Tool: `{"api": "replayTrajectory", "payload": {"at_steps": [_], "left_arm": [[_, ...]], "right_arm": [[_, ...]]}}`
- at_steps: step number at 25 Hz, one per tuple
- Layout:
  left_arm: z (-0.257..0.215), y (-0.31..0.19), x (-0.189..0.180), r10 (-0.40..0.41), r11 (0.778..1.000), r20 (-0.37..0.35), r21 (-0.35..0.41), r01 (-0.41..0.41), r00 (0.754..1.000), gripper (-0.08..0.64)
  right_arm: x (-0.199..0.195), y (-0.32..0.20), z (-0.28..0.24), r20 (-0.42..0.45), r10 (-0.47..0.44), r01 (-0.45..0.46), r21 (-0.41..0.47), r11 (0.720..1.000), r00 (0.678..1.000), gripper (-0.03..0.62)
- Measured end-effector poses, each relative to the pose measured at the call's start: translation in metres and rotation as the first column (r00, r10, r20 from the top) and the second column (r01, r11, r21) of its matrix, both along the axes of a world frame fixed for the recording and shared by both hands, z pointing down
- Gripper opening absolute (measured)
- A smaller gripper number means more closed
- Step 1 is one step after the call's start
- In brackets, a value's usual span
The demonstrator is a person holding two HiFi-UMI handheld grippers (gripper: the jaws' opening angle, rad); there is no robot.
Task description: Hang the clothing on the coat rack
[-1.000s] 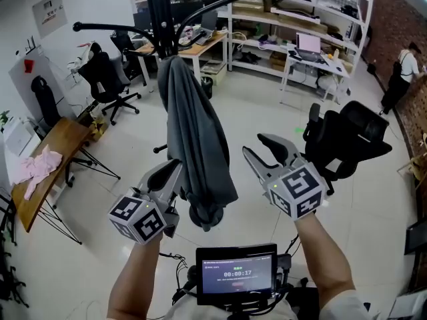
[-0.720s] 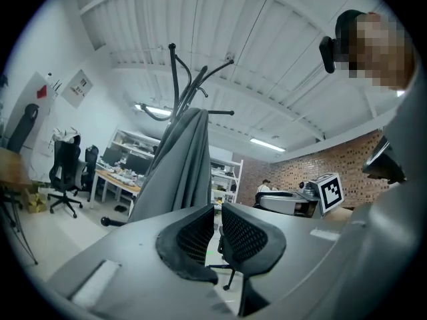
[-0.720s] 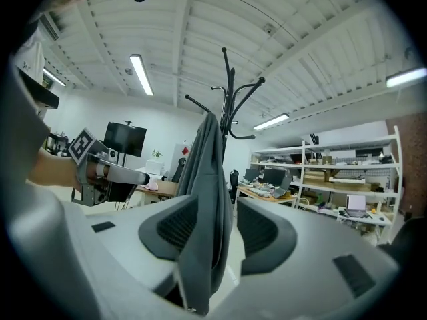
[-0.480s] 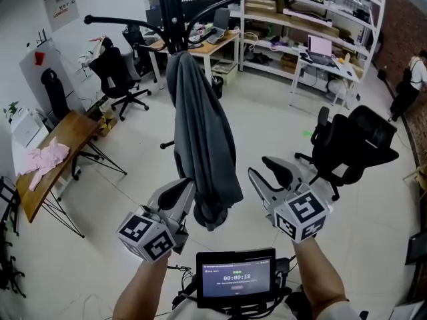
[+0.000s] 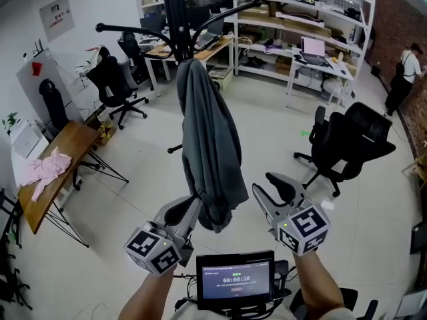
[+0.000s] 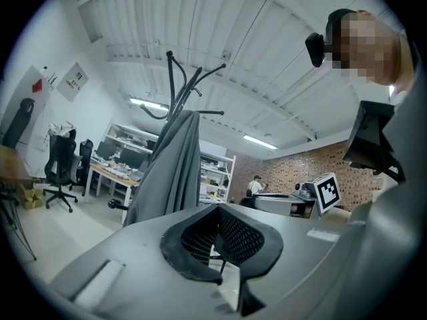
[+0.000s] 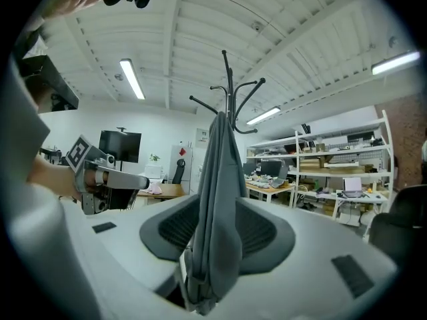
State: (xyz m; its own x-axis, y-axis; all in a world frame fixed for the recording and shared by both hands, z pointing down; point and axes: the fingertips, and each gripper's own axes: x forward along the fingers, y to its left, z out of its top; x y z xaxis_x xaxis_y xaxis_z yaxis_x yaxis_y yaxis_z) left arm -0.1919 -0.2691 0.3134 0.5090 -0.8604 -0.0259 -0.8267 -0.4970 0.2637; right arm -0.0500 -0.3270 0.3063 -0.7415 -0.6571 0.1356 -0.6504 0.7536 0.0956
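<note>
A grey garment (image 5: 208, 139) hangs from a hook of the black coat rack (image 5: 176, 9), draping straight down; its lower end is bunched. My left gripper (image 5: 181, 211) sits at the garment's lower left, jaws shut with nothing in them. In the left gripper view the garment (image 6: 170, 172) and the rack (image 6: 175, 79) stand ahead, left of the jaws. My right gripper (image 5: 270, 189) is to the garment's right, apart from it, jaws open and empty. In the right gripper view the garment (image 7: 217, 199) shows through the gap, beyond the tips, under the rack (image 7: 230, 85).
A black office chair (image 5: 347, 139) stands to the right. At the left is a wooden table (image 5: 63, 142) with a pink cloth (image 5: 43, 171). Shelves (image 5: 300, 12) and desks line the back. A person (image 5: 403, 72) stands far right. A tablet screen (image 5: 235, 279) sits below.
Both grippers have drawn back from the garment and sunk lower in the picture. The garment stays hanging on the rack.
</note>
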Motion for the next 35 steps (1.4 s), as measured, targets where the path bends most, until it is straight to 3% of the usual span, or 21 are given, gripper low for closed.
{"api": "replayTrajectory", "payload": {"at_steps": [2, 3, 15, 26, 35], "left_arm": [[0.002, 0.007, -0.002, 0.011, 1.000, -0.005, -0.008, -0.011, 1.000, 0.002], [0.003, 0.010, -0.002, 0.020, 1.000, -0.006, -0.011, -0.020, 1.000, 0.002], [0.014, 0.052, -0.005, 0.114, 0.993, 0.005, -0.038, -0.114, 0.993, 0.002], [0.002, 0.068, -0.008, 0.057, 0.998, -0.014, -0.028, -0.057, 0.998, 0.002], [0.013, 0.072, 0.011, 0.049, 0.996, -0.026, -0.072, -0.051, 0.998, 0.002]], "right_arm": [[0.000, 0.009, 0.000, 0.003, 0.017, -0.017, 0.002, 1.000, 1.000, 0.153], [0.001, 0.014, 0.000, 0.004, 0.028, -0.028, 0.005, 1.000, 1.000, 0.111], [0.001, 0.065, 0.010, 0.028, 0.100, -0.099, -0.052, 0.994, 0.995, 0.095], [-0.010, 0.081, -0.007, 0.014, 0.000, 0.000, -0.030, 1.000, 1.000, 0.071], [0.000, 0.093, 0.007, 0.018, -0.037, 0.039, -0.091, 0.995, 0.999, 0.058]]}}
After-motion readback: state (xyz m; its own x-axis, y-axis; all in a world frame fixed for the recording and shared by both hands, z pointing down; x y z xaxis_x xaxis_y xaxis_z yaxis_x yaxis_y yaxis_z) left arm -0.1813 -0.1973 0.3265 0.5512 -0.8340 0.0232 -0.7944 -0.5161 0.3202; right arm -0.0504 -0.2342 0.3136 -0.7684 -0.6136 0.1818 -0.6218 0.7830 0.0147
